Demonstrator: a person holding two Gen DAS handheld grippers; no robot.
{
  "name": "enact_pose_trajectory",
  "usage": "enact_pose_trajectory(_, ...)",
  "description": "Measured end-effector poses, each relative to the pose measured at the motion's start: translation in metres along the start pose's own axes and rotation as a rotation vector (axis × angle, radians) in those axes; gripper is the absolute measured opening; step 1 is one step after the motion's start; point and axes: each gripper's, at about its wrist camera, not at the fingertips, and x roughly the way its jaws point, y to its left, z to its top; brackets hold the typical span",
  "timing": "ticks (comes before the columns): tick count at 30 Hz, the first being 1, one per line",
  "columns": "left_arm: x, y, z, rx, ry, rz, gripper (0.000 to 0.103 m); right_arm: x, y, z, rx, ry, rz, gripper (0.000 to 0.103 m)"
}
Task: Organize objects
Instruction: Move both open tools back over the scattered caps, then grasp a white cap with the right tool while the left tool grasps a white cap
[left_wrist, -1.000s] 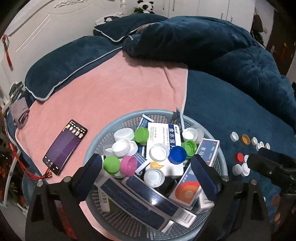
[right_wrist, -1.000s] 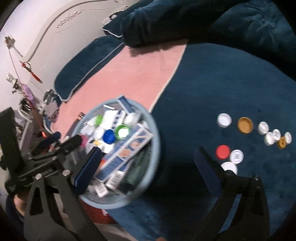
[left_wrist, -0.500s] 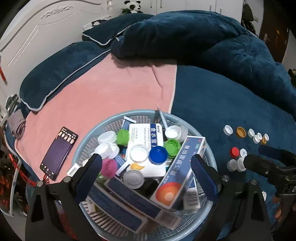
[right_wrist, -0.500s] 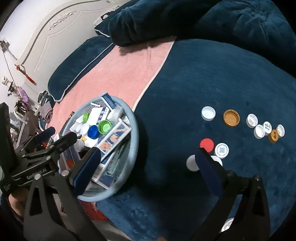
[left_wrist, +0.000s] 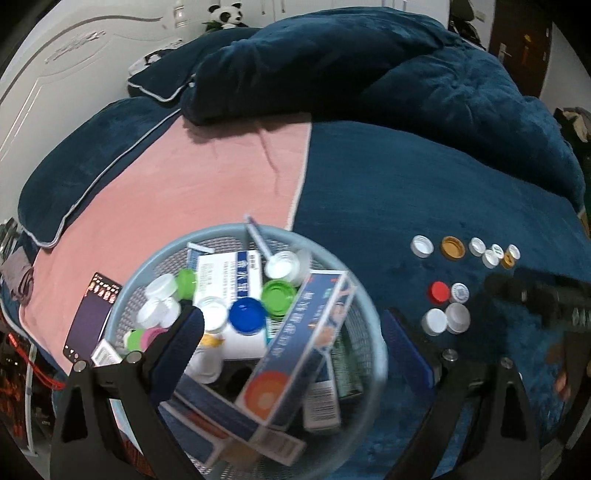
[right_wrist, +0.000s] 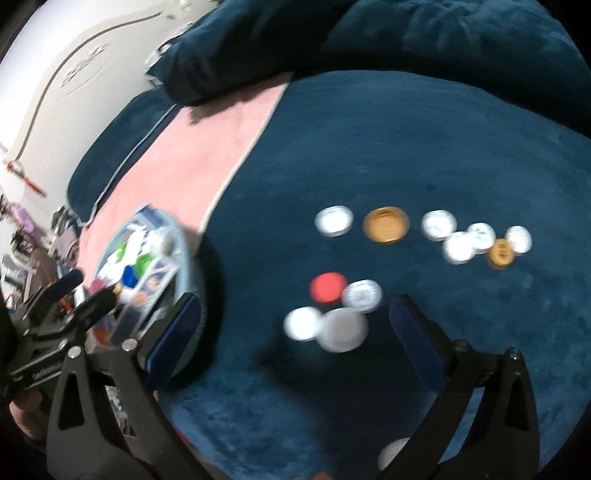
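A light-blue mesh basket sits on the bed, full of medicine boxes and loose bottle caps, among them a blue cap and a green cap. My left gripper is open and empty above the basket. On the dark blue blanket lie several caps: a red cap, a gold cap and white caps. My right gripper is open and empty, just above two white caps. The basket also shows in the right wrist view, at left.
A phone lies on the pink sheet left of the basket. A bunched dark blue duvet and pillows fill the back of the bed. A white headboard stands at far left. One more white cap lies near my right gripper's base.
My right gripper has moved right and closer to the caps on the blanket, away from the basket. My left gripper has drifted right over the basket. Both stayed open.
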Motion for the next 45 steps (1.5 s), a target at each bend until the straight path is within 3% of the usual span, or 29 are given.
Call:
enact_pose_trajectory(8, 0.004, -0.029, 0.004, 0.039, 0.013, -0.072, 0.097, -0.012, -0.105, 0.023, 0.088, -0.023, -0.248, 0.103)
enact_pose_trajectory(14, 0.025, -0.065, 0.023, 0.038, 0.034, -0.142, 0.097, -0.004, -0.168, 0.025, 0.225, 0.019, -0.283, 0.102)
enact_pose_trajectory(21, 0.087, -0.122, 0.046, 0.065, 0.101, -0.146, 0.097, 0.005, -0.196, 0.028, 0.279, 0.017, -0.360, 0.100)
enact_pose_trajectory(23, 0.100, -0.135, 0.049, 0.070, 0.112, -0.143, 0.097, 0.012, -0.199, 0.029, 0.275, 0.029, -0.360, 0.090)
enact_pose_trajectory(30, 0.139, -0.154, 0.059, 0.043, 0.136, -0.113, 0.097, 0.034, -0.196, 0.034, 0.237, 0.057, -0.378, 0.076)
enact_pose_trajectory(33, 0.150, -0.154, 0.056, 0.042, 0.151, -0.096, 0.097, 0.041, -0.192, 0.033, 0.211, 0.060, -0.396, 0.057)
enact_pose_trajectory(35, 0.157, -0.153, 0.050, 0.052, 0.170, -0.081, 0.097, 0.044, -0.191, 0.032, 0.189, 0.070, -0.413, 0.035)
enact_pose_trajectory(41, 0.180, -0.150, 0.038, 0.068, 0.218, -0.031, 0.096, 0.033, -0.199, 0.026, 0.236, 0.047, -0.361, 0.031)
enact_pose_trajectory(45, 0.189, -0.150, 0.037, 0.061, 0.186, -0.060, 0.096, 0.023, -0.199, 0.019, 0.268, 0.038, -0.323, 0.031)
